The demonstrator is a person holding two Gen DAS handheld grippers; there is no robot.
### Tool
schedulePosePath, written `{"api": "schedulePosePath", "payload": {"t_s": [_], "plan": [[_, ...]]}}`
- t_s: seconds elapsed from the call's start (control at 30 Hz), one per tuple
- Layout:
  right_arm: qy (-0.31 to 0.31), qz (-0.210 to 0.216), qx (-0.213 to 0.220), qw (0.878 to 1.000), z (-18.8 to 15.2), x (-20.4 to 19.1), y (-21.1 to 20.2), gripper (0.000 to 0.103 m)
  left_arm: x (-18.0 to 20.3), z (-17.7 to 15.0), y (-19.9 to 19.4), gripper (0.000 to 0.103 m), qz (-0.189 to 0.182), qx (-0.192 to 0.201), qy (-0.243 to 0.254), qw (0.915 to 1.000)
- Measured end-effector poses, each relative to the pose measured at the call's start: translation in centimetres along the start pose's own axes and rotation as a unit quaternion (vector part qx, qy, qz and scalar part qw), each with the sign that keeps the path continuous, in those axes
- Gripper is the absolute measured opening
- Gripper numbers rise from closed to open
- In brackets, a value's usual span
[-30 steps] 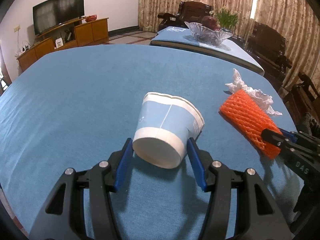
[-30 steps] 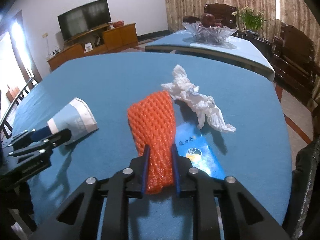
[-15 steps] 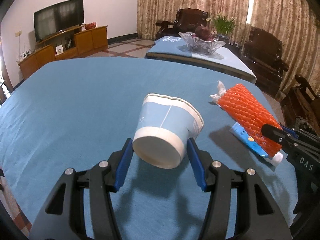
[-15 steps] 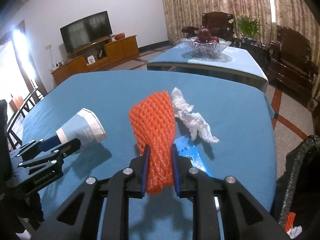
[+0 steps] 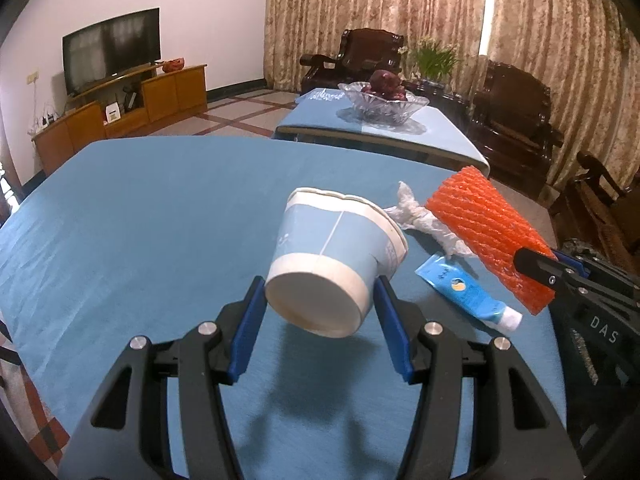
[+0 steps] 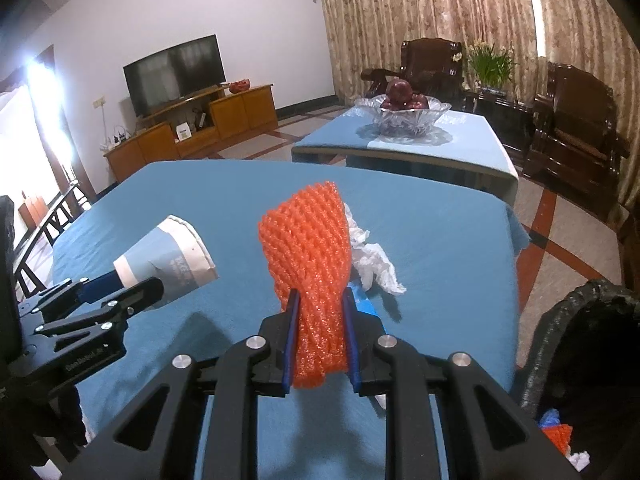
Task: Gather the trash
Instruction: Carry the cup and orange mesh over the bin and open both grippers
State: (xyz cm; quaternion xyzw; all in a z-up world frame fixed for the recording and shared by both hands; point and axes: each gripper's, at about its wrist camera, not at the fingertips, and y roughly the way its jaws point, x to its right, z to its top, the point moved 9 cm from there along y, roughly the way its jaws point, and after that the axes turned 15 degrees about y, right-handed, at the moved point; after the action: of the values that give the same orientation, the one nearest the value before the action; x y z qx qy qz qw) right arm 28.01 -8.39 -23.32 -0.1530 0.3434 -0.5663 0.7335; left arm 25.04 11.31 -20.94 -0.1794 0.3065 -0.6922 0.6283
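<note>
Left gripper (image 5: 320, 300) clamped on paper cup (image 5: 338, 264), blue pads pressed against the base on both sides, cup tipped with bottom toward the camera and rim pointing away, lifted clear of the blue tablecloth (image 5: 160, 220), shadow underneath. Same cup seen from the right wrist view (image 6: 168, 258), held at left, off the cloth

Right gripper (image 6: 318, 320) closed on orange foam net (image 6: 310, 264), net squeezed narrow between the blue pads, upper end fanning wide above them, raised above the table. In the left wrist view net (image 5: 488, 232) sits to the right of the cup, black fingertip across its near end

On the cloth below and between the two: crumpled white tissue (image 5: 420, 218) just behind the net, blue tube with white cap (image 5: 466, 290) lying flat near the right table edge, cap end toward the camera. Tube mostly hidden behind net and pads in the right wrist view, tissue (image 6: 376, 260) poking out at right

Black trash bin (image 6: 580, 344) at lower right beside the table, off the edge, orange and white scraps visible inside

Further back: second table with glass fruit bowl (image 6: 404, 114), TV (image 5: 112, 56) on wooden cabinet, dark wooden armchairs, patterned curtains
</note>
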Motion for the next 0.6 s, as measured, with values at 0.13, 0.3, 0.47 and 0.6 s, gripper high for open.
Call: {"api": "schedulePosePath", "payload": {"t_s": [0.13, 0.3, 0.47, 0.6], "plan": [[0.001, 0.001, 0.005, 1.0, 0.2, 0.2, -1.3, 0.02, 0.7, 0.7, -1.3, 0.053, 0.001, 0.006, 0.005, 1.0], [0.001, 0.002, 0.017, 1.0, 0.5, 0.7, -3.7, 0.02, 2.1, 1.7, -3.1, 0.053, -0.003, 0.022, 0.011, 0.9997], [0.006, 0.0, 0.038, 0.999, 1.1, 2.0, -6.7, 0.02, 4.7, 3.0, -5.0, 0.053, -0.02, 0.041, 0.026, 0.9986], [0.009, -0.01, 0.055, 0.998, 1.8, 3.6, -9.2, 0.02, 7.3, 3.9, -5.8, 0.053, -0.038, 0.052, 0.039, 0.9972]]}}
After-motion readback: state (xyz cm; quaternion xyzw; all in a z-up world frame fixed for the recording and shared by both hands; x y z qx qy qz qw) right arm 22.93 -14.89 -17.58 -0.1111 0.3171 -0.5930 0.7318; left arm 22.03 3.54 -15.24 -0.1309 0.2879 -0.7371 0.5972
